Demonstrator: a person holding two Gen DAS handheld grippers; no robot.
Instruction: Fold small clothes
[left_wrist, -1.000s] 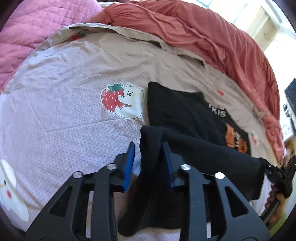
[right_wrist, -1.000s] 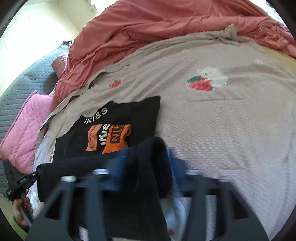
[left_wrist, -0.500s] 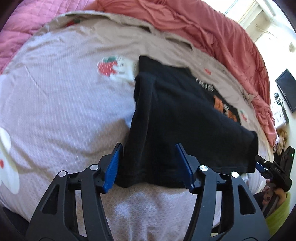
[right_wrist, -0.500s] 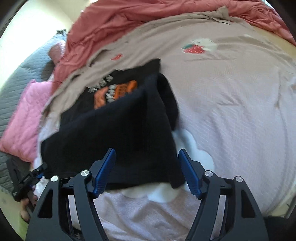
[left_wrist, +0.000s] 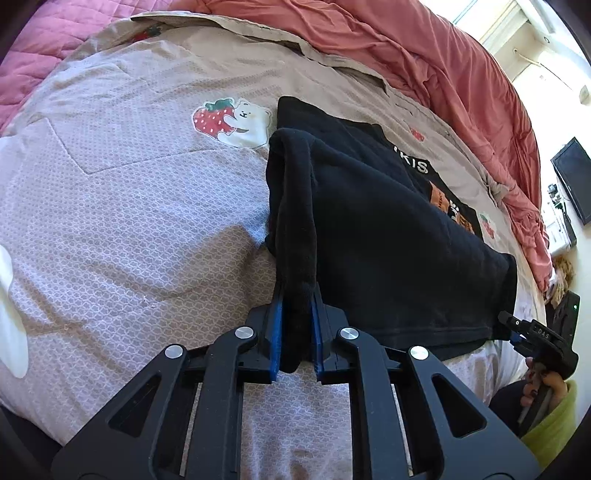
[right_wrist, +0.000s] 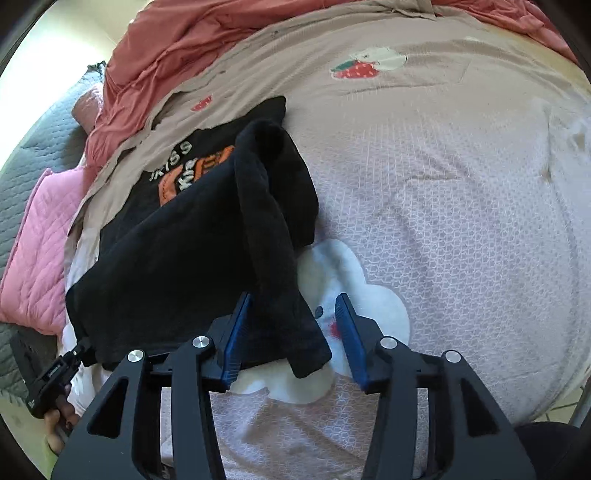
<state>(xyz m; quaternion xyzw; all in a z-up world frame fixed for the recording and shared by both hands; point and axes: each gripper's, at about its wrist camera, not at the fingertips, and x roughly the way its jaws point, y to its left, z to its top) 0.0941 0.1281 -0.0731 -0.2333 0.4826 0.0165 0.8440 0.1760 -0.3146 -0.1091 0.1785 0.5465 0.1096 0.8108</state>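
Observation:
A black T-shirt (left_wrist: 388, 229) with an orange and white print lies on the bed, its near part folded over and lifted. My left gripper (left_wrist: 295, 332) is shut on the shirt's left folded edge. In the right wrist view the same shirt (right_wrist: 192, 243) hangs between my right gripper's (right_wrist: 291, 336) blue pads (right_wrist: 351, 339). The jaws stand partly open around the shirt's right corner, and the right pad is clear of the cloth. Each gripper shows at the edge of the other's view.
The bed sheet (left_wrist: 140, 206) is pale lilac with strawberry-bear prints (left_wrist: 232, 122) and a white cloud print (right_wrist: 354, 295). A red duvet (left_wrist: 424, 66) is bunched along the far side. Pink pillows (right_wrist: 33, 236) lie beside it. The bed edge is near me.
Both grippers opened half a second ago and dropped back toward the shirt's near edge. The left has now shut on the folded edge; the right has narrowed around the corner.

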